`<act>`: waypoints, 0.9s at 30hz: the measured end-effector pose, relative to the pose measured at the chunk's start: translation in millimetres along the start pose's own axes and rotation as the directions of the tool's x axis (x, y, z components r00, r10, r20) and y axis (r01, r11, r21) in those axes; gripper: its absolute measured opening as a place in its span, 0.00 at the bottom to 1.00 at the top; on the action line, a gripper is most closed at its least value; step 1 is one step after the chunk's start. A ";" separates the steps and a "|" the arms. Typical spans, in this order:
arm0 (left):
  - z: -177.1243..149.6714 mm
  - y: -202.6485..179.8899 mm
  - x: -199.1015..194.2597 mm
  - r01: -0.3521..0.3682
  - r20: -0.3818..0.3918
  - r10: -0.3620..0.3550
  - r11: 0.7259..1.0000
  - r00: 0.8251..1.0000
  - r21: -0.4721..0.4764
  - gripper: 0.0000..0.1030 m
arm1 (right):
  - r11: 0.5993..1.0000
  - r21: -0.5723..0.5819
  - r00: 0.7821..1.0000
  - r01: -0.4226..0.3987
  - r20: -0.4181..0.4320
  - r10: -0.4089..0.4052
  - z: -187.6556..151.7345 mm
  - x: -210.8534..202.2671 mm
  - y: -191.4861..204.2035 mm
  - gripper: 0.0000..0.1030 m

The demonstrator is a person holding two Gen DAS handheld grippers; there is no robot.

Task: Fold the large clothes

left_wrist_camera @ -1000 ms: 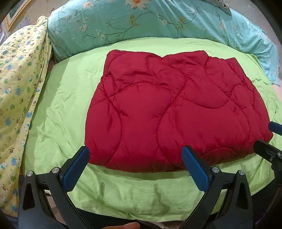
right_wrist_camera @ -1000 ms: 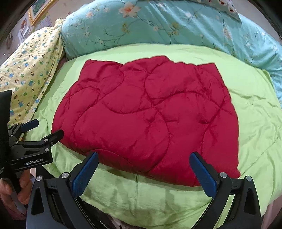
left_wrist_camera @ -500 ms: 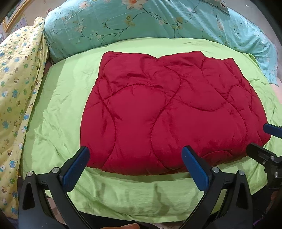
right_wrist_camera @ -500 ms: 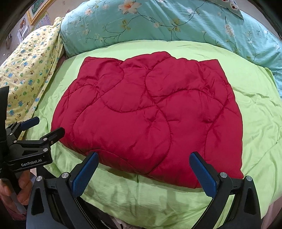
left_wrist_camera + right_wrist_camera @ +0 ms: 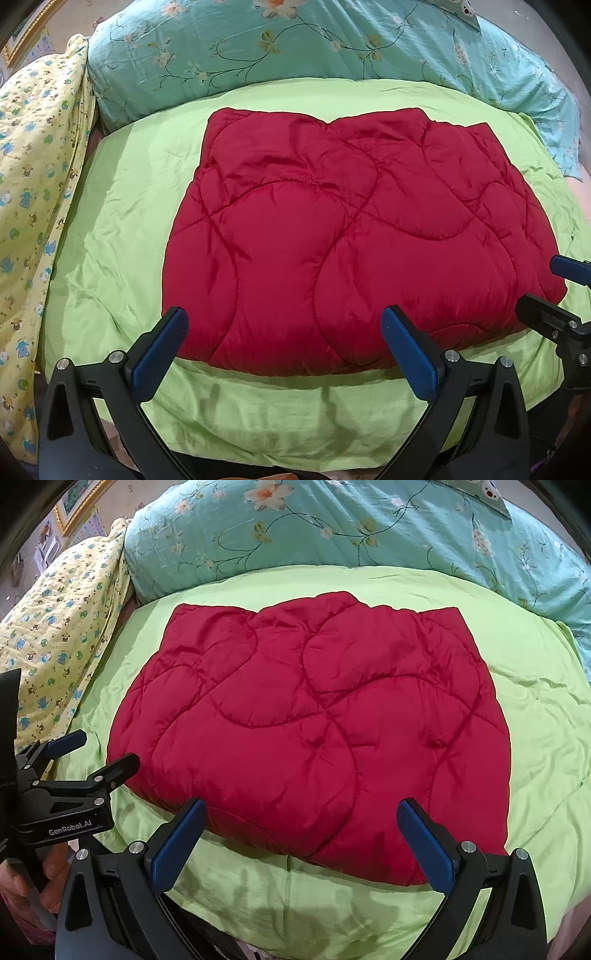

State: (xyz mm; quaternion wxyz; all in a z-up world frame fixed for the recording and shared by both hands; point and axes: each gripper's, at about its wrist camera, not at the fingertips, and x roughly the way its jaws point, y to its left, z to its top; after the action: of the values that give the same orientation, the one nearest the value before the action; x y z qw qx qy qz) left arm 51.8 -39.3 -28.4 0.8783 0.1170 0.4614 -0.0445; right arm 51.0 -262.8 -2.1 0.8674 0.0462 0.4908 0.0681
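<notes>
A red quilted padded garment lies folded into a thick rectangle on the lime-green bedspread; it also shows in the right wrist view. My left gripper is open and empty, held above the garment's near edge toward its left half. My right gripper is open and empty, above the near edge toward the right half. The right gripper's fingers show at the left wrist view's right edge. The left gripper shows at the right wrist view's left edge.
A teal floral quilt is piled along the bed's far side. A yellow printed blanket lies along the left. The green bedspread's front edge drops off just below the grippers. A framed picture hangs far left.
Both grippers have drawn back slightly and risen, so the garment sits a bit farther away and more centred. Both stay open. The garment has not moved.
</notes>
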 end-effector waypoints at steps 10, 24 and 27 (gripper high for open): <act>3.0 -0.6 3.5 0.009 -0.007 -0.009 1.000 1.000 0.002 1.00 | 1.000 0.003 1.000 -0.005 -0.005 0.005 1.9 2.0 0.2 1.00; 5.3 -1.8 6.5 0.014 -0.010 -0.014 1.000 1.000 0.008 1.00 | 1.000 0.002 1.000 -0.012 -0.004 0.012 5.3 2.2 -0.2 1.00; 5.7 -1.9 7.0 0.017 -0.010 -0.017 1.000 1.000 0.009 1.00 | 1.000 0.004 1.000 -0.014 -0.004 0.014 7.1 1.8 -0.3 1.00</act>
State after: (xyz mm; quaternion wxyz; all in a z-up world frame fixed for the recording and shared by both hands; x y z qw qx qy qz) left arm 60.0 -42.3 -31.3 0.8751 0.1175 0.4665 -0.0534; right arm 58.1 -262.9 0.0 0.8658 0.0511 0.4923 0.0735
